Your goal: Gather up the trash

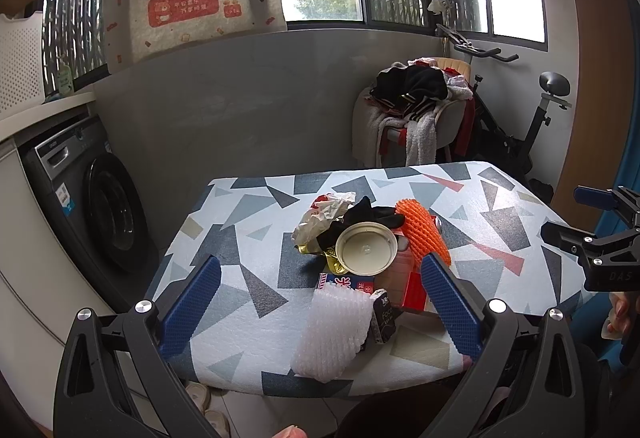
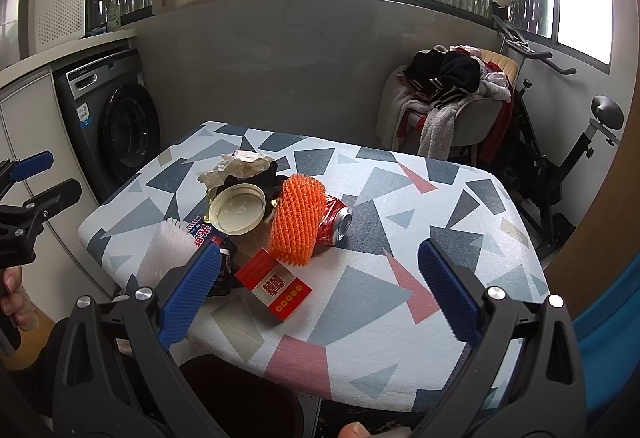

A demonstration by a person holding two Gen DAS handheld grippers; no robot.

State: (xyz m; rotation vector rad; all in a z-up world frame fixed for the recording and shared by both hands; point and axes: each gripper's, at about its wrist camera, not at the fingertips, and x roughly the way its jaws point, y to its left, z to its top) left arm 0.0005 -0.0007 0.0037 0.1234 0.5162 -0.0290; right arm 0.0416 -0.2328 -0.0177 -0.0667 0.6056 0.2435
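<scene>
A pile of trash lies on the patterned table [image 1: 240, 205] [image 2: 460, 258]: a cream lid [image 1: 366, 248] [image 2: 238, 209], an orange foam net [image 1: 426, 234] [image 2: 298, 220], a white foam net [image 1: 334, 330] [image 2: 170, 250], crumpled paper [image 1: 324, 215] [image 2: 240, 165], a red box [image 2: 274, 288] [image 1: 412, 286], a crushed red can [image 2: 336, 222] and a small black packet [image 1: 384, 316]. My left gripper [image 1: 320, 302] is open over the table's near edge, above the white net. My right gripper [image 2: 320, 290] is open, near the red box. Both are empty.
A dark bin [image 2: 240, 394] stands under the table's near edge. A washing machine [image 1: 96, 197] is on the left. A chair piled with clothes [image 1: 412, 109] and an exercise bike [image 2: 560, 173] stand behind the table. Slippers [image 1: 204, 402] lie on the floor.
</scene>
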